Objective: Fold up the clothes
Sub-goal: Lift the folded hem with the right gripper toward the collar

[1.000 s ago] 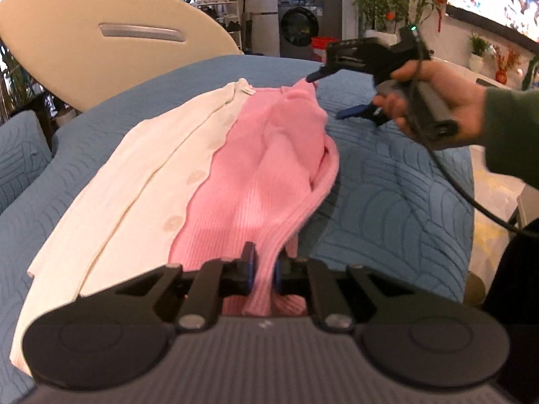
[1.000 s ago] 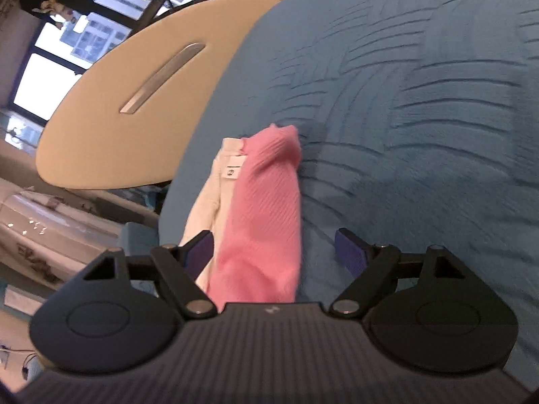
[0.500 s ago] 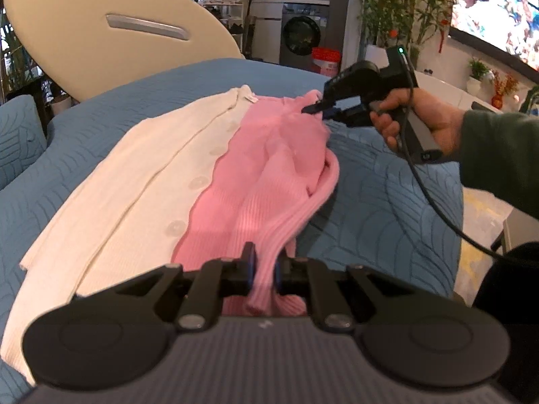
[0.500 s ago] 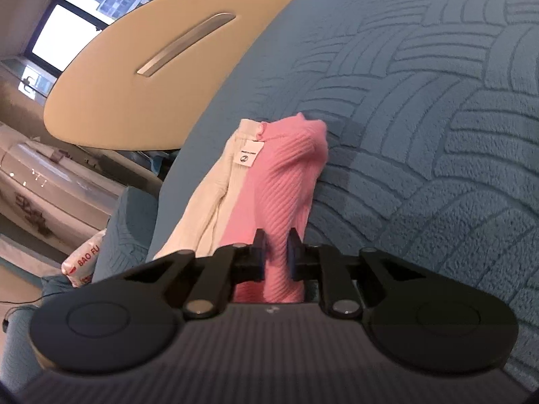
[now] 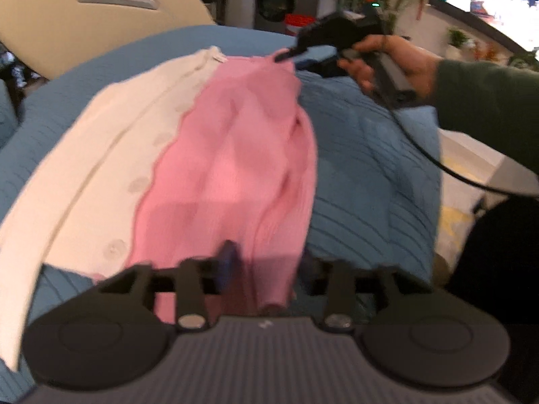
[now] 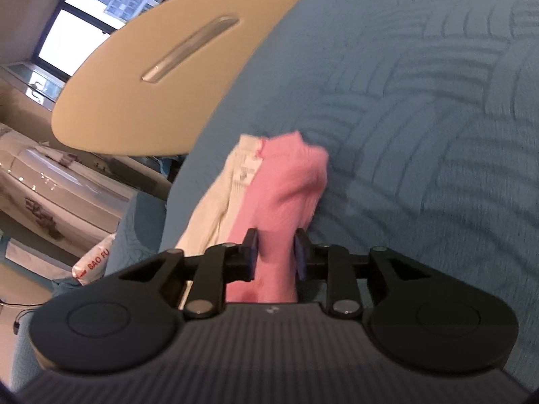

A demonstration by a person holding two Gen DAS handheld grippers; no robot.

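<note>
Since the earlier frame, your left gripper (image 5: 266, 262) has let go of the pink cardigan panel (image 5: 232, 155): its jaws are opening, and the hem now lies loose between the pads without being pinched. Your right gripper (image 6: 275, 256), clamped narrow half a second ago, is also opening; the pink shoulder fold sits between its pads, and whether they still press the knit cannot be told through the blur. The cardigan lies lengthwise on the blue quilted bedspread (image 5: 370, 175), the pink half folded over beside the cream half (image 5: 101, 155) with its row of buttons. At the far collar end, your right hand (image 5: 401, 64) holds the right gripper at the pink corner. Beyond the bed stands a beige headboard (image 5: 101, 17).
</note>
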